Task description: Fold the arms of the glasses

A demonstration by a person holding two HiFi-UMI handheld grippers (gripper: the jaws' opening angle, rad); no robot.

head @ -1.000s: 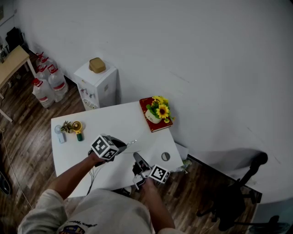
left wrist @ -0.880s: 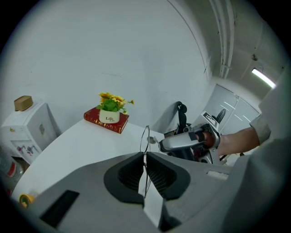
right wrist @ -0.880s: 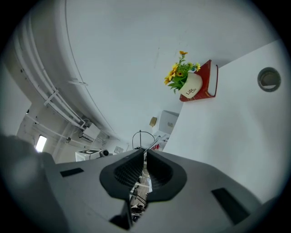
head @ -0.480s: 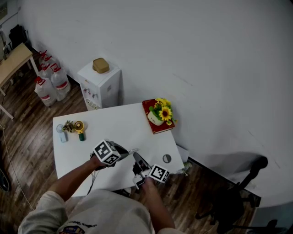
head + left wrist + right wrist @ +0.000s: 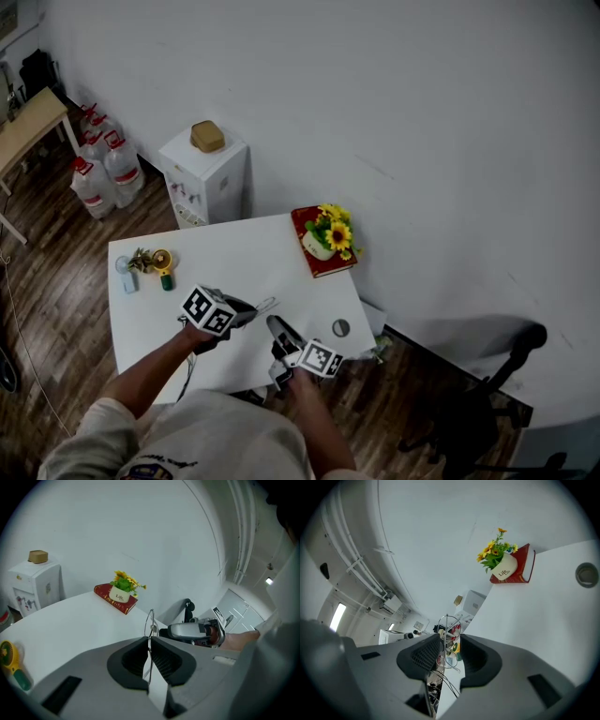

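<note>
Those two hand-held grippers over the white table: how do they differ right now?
The left gripper has its fingers pressed together on the thin wire glasses. The right gripper has its fingers apart, having just been opening, and the frame shows between them unpinched. In the head view the left gripper reaches in from the left, the right gripper from the near side. Both carry a marker cube and meet at the same glasses.

A sunflower pot [image 5: 320,247] rests on a red book [image 5: 330,266].

two grippers [image 5: 249,309] [image 5: 276,326], one pair of glasses [image 5: 449,623], one red book [image 5: 333,262], one flower pot [image 5: 317,246], one table [image 5: 225,258]
</note>
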